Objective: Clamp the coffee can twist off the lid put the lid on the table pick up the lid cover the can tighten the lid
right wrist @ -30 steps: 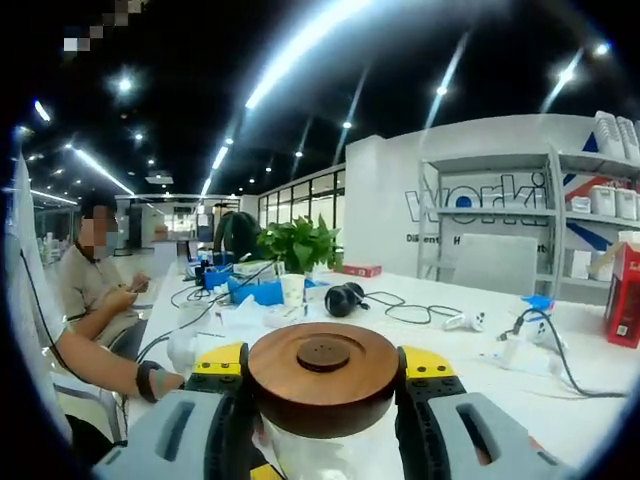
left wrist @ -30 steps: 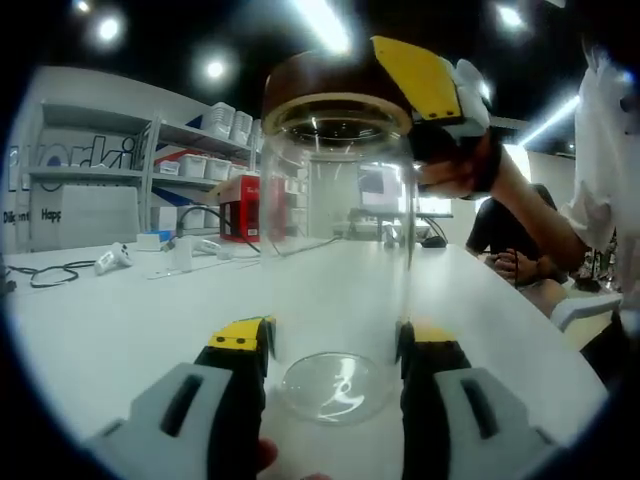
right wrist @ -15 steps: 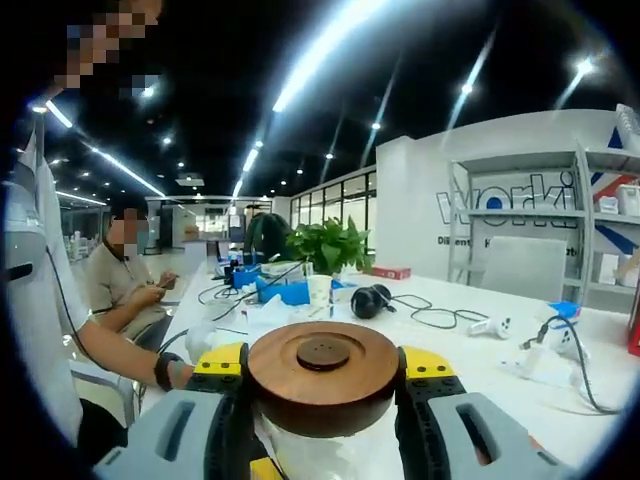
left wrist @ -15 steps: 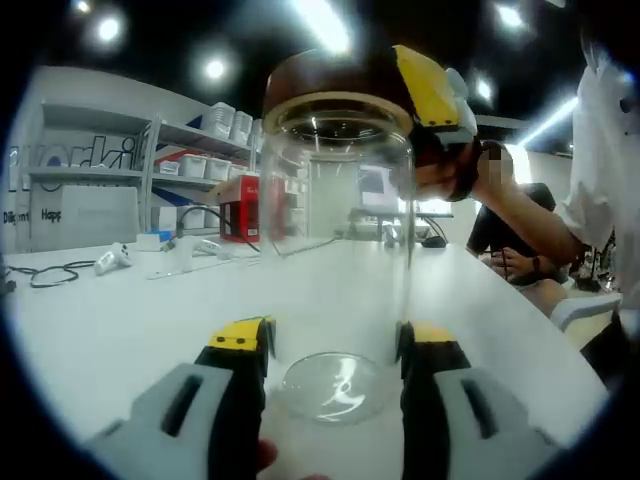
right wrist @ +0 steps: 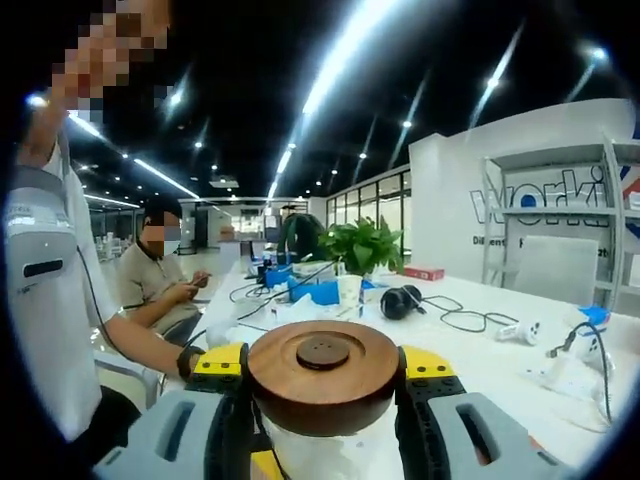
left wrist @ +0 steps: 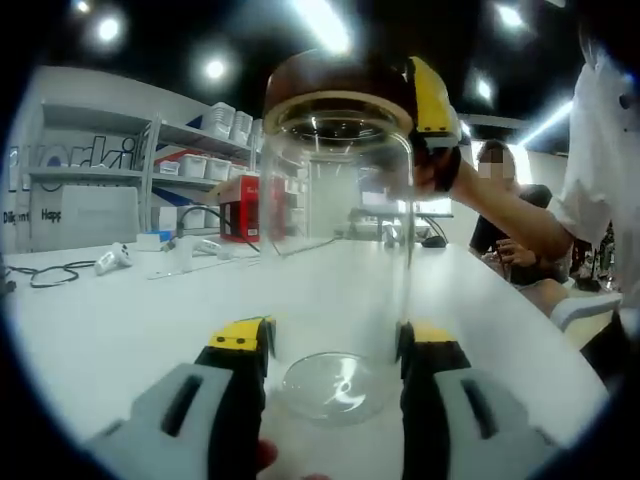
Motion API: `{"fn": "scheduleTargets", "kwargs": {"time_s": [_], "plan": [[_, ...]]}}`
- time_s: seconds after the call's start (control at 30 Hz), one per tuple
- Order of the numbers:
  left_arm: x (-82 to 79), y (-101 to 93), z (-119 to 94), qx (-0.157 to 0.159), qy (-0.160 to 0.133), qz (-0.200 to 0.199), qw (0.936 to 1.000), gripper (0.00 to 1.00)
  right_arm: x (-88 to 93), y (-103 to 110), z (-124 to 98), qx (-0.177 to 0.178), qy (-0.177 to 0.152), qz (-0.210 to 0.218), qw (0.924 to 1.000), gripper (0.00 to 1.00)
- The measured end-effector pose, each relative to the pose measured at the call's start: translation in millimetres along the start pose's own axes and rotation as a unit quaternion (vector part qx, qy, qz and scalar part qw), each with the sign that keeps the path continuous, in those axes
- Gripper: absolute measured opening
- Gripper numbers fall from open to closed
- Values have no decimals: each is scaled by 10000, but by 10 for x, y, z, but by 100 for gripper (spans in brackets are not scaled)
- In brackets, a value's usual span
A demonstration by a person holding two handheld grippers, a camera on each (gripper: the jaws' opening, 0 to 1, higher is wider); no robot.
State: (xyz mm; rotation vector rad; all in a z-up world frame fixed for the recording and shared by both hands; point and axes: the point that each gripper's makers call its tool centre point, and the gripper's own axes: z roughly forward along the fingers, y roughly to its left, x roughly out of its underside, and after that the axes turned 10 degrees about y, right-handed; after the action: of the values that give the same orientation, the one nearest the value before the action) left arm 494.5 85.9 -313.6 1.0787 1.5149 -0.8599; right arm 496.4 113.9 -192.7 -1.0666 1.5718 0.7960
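The clear jar (left wrist: 335, 260) stands on the white table (left wrist: 120, 320), its base pinched by the left gripper (left wrist: 335, 350). The right gripper (right wrist: 322, 375) grips the wooden lid (right wrist: 323, 372) on top. Behind lie headphones (right wrist: 402, 300), cables (right wrist: 470, 320) and a plant (right wrist: 362, 250); a seated person (right wrist: 160, 275) is nearby.

I see a clear can (left wrist: 335, 250), brown wooden lid (right wrist: 323, 374), white table (left wrist: 120, 310), and yellow-tipped grey grippers: left (left wrist: 335, 345), right (right wrist: 323, 368).

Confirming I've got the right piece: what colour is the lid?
Brown wood lid, clearest in the right gripper view.
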Motion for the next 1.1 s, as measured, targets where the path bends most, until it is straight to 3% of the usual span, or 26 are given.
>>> {"fn": "scheduleTargets", "kwargs": {"time_s": [0.23, 0.57, 1.1], "plan": [[2, 2, -1, 2, -1, 0, 10000, 43, -6, 11, -2, -383, -209, -2, 9990, 51], [7, 16, 0, 17, -3, 11, 10000, 43, -31, 31, -31, -620, -588, -163, 9962, 50], [4, 5, 4, 25, -8, 12, 10000, 43, -43, 45, -25, -870, -548, 73, 9947, 50]]}}
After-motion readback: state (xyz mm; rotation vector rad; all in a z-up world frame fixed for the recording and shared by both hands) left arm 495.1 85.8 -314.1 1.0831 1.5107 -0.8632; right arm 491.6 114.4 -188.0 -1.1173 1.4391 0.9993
